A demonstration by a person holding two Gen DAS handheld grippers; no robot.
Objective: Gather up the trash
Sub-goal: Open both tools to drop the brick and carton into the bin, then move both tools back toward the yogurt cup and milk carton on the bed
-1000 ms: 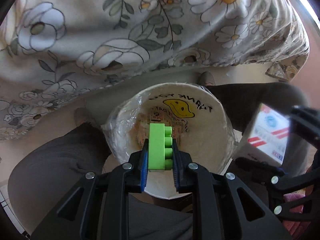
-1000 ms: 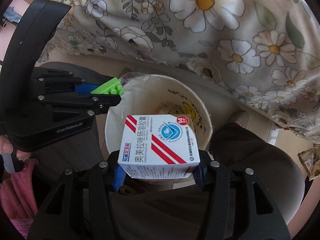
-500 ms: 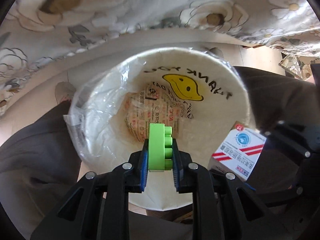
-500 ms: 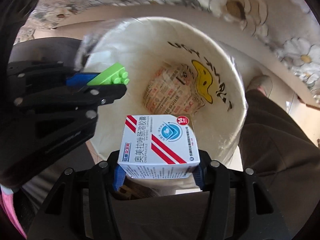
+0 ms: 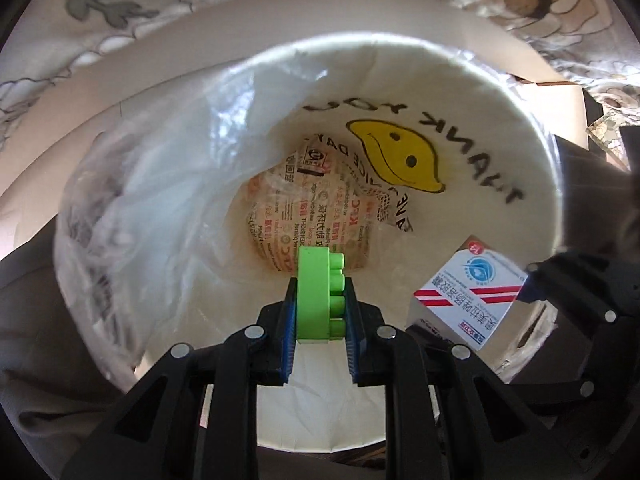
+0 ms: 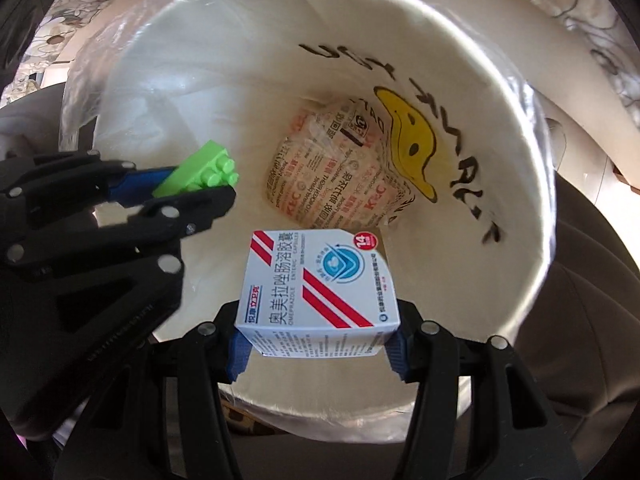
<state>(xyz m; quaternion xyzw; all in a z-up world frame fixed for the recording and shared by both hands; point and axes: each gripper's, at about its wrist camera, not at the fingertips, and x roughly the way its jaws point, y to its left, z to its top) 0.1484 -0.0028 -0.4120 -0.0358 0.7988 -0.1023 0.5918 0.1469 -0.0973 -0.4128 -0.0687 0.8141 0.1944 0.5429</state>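
brick (image 5: 318, 300) and box (image 6: 318, 294) gripped inside bin rim (image 6: 536, 184), walls clear around.

On the bin liner (image 6: 460, 92) at upper right you can read "THANK YOU" beside a yellow smiley. The crumpled wrapper (image 6: 332, 176) mid-frame shows red "KFC". The medicine box (image 6: 320, 292) at lower centre bears "14" and "OMEPRAZOLE".

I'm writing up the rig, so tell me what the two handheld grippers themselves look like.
Both look alike. The left gripper and right gripper have matte black plastic linkage frames with triangular cut-outs, round silver pivot pins and ribbed blue pads on the fingers. No cables or sleeves show.
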